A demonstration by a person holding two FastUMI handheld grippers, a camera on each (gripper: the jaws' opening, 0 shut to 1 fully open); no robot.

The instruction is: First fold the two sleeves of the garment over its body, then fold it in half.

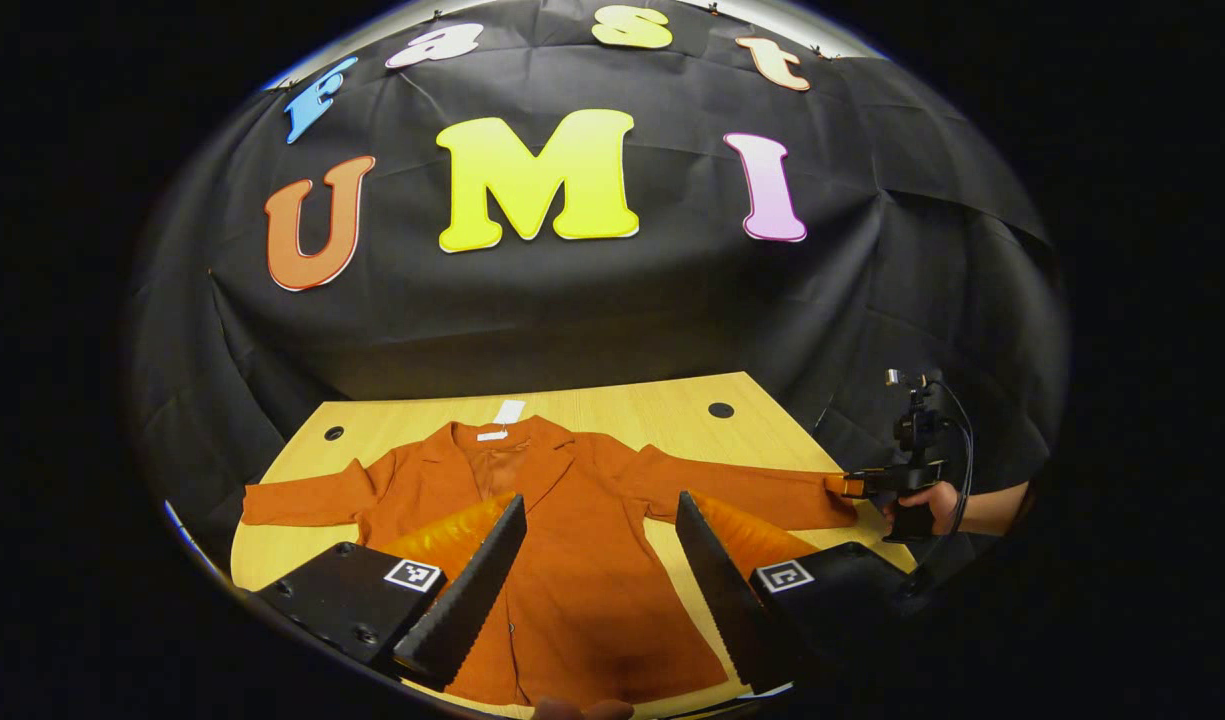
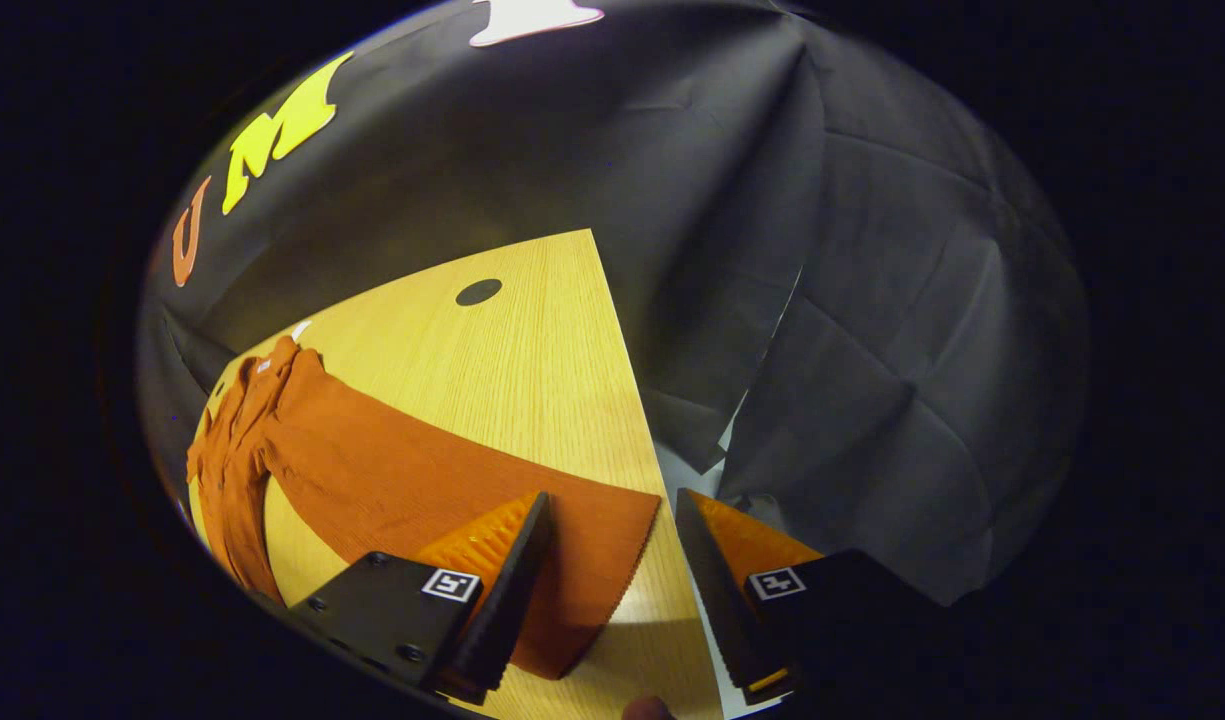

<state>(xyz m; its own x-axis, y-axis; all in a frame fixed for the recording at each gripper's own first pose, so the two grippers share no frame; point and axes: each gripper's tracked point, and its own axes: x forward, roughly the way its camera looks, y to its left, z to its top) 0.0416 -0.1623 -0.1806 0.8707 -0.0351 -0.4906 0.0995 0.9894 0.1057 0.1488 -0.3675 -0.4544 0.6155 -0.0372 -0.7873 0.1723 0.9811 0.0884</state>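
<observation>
Left gripper view: the jacket [image 1: 572,540] lies spread flat on the table [image 1: 672,405], collar toward the far edge; the left gripper [image 1: 600,580] hangs spread wide above its front.
Right gripper view: the right gripper [image 2: 612,590] is spread at the table's [image 2: 532,340] right edge, the sleeve [image 2: 452,480] cuff lying between its fingers.

Matt cloth jacket [image 1: 572,560], wood-grain table [image 1: 672,410]

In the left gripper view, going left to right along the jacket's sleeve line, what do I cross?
Left sleeve → jacket collar → right sleeve → other hand-held gripper at the cuff → hand holding it.
</observation>
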